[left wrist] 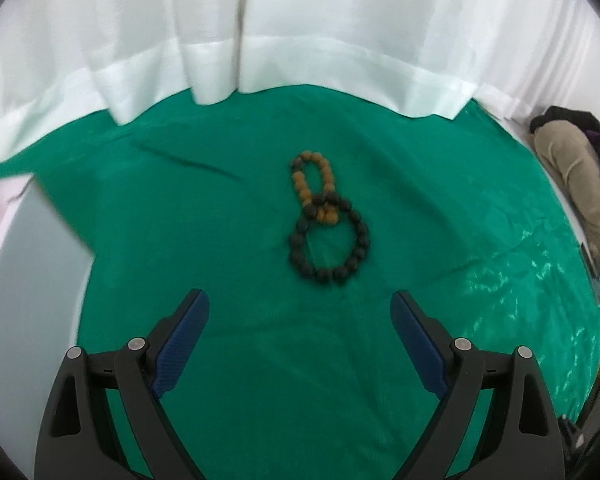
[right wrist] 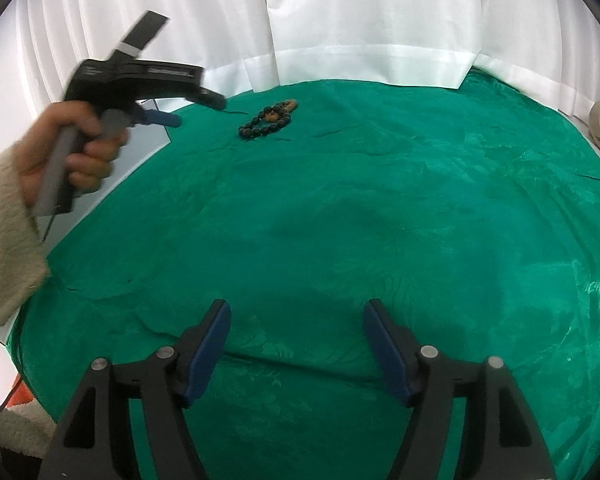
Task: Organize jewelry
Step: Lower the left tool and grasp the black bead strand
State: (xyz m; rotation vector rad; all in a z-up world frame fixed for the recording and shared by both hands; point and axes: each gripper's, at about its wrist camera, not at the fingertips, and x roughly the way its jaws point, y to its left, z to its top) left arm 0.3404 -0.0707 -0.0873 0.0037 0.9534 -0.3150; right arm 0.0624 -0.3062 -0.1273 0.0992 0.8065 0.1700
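We have two beaded bracelets lying on the green cloth point(left wrist: 188, 280), well ahead of both tools. The dark-bead bracelet point(left wrist: 332, 240) forms the nearer, larger loop; the orange-bead bracelet point(left wrist: 312, 184) lies beyond it, and the two overlap where their loops cross, the orange beads seeming to pass partly inside the dark ring. From the right wrist view they sit far off, near the white curtain point(right wrist: 360, 20) at the cloth's back edge.

Our left gripper point(left wrist: 300, 300) hangs above the cloth with its jaws spread wide and nothing between them, the bracelets just past the fingertips. Our right gripper point(right wrist: 296, 312) is likewise wide apart and empty, well away from the jewelry. The right view also shows our left hand point(right wrist: 72, 152) on the left tool's handle.

The main risk, as we judge it, is the overlap. If we close on the crossing point, we may catch both strands and drag them together instead of separating them. Round beads can also roll or squirt out from flat pads, and a low approach could pinch the loose, wrinkled cloth and pull everything along. Whether the loops are truly interlinked or merely stacked we cannot tell.
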